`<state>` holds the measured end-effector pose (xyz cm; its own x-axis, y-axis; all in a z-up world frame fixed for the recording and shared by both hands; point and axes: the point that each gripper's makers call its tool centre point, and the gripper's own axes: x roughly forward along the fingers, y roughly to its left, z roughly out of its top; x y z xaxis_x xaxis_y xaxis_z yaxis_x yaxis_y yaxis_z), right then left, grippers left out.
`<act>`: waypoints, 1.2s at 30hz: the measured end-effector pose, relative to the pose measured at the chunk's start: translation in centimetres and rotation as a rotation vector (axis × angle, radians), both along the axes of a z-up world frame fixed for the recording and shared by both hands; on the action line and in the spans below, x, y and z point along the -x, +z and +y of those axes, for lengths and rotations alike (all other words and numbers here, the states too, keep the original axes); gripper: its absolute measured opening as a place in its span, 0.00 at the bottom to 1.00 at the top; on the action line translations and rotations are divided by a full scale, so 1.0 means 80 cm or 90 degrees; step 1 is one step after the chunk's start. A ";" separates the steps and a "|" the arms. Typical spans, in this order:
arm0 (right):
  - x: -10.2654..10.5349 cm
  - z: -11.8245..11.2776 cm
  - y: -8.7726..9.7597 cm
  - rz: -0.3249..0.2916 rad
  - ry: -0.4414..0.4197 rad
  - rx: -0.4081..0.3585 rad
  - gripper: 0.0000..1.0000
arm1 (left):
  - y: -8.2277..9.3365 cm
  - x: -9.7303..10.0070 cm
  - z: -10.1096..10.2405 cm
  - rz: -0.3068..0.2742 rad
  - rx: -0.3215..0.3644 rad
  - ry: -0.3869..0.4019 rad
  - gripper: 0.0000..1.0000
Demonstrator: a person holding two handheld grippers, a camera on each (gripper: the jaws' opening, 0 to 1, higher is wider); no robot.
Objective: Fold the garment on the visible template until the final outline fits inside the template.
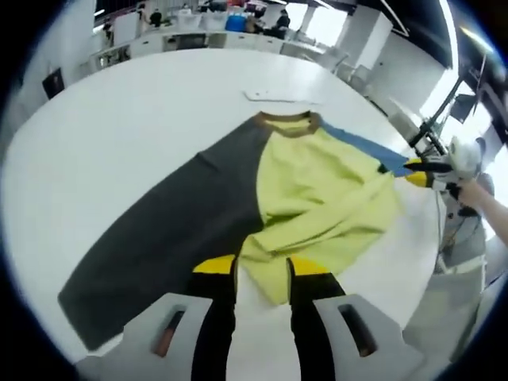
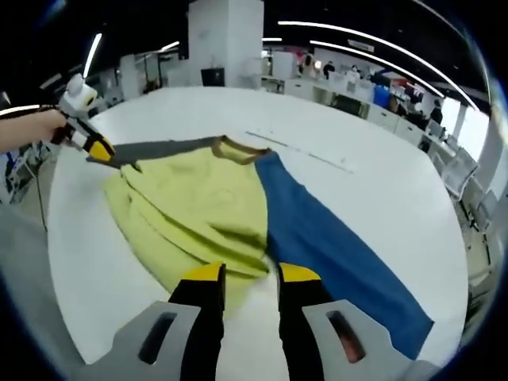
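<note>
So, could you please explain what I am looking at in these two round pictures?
There is no robot here. A person holds a two-jaw gripper in each hand, and a fisheye camera rides on each. The left gripper view looks along the left gripper, and the right gripper view looks along the right gripper. Each view also catches the other gripper at its edge. On the white table lies a garment with a yellow-green middle, a dark grey side, a blue side and a brown collar. Both pairs of jaws stand apart near the hem and seem to grip nothing.

White round table (image 1: 119, 127); desks (image 2: 357, 99) and a white pillar (image 2: 226, 40) behind
</note>
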<state>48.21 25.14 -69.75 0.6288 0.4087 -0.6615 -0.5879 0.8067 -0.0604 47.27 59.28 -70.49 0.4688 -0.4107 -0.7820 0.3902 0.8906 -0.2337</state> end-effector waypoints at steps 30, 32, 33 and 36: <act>0.087 0.001 0.095 -0.072 0.005 -0.032 0.53 | 0.067 0.090 0.010 -0.053 -0.002 -0.017 0.59; 0.093 -0.001 0.102 -0.082 -0.002 -0.042 0.54 | 0.074 0.098 0.010 -0.062 0.004 -0.010 0.58; 0.097 -0.001 0.105 -0.085 -0.004 -0.043 0.54 | 0.080 0.102 0.010 -0.069 0.008 -0.008 0.59; 0.108 -0.002 0.109 -0.089 -0.005 -0.046 0.58 | 0.089 0.113 0.010 -0.075 0.009 -0.005 0.62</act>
